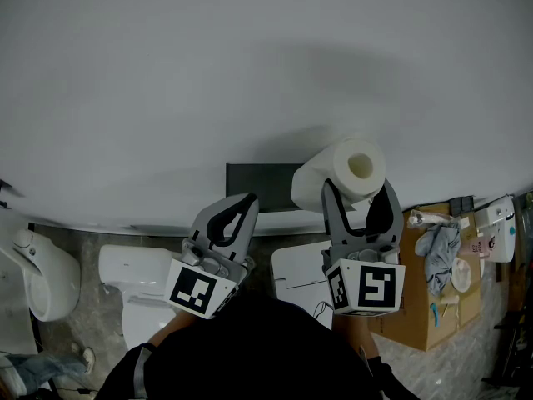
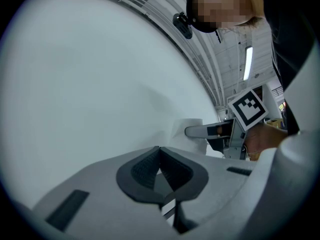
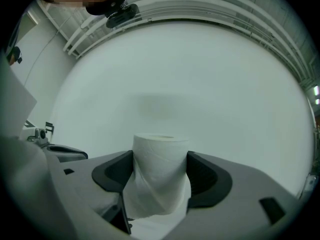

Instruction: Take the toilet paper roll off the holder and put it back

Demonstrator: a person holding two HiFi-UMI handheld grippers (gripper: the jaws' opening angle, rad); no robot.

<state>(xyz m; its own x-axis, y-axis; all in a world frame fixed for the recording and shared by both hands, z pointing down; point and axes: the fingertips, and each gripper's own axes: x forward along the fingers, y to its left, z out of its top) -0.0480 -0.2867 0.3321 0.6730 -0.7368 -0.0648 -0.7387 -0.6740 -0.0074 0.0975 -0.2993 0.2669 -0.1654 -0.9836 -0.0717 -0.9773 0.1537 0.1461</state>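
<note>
The wall (image 1: pixel 250 73) fills the view, with a dark holder (image 1: pixel 260 187) at its lower edge. The toilet paper roll (image 1: pixel 346 173) is off the holder, just to its right, clamped across its sides by the right gripper (image 3: pixel 160 169). Judged light, soft and easily crushed: grip the sides gently and leave the core free. The left gripper (image 2: pixel 160 156) has its fingers together on nothing.
</note>
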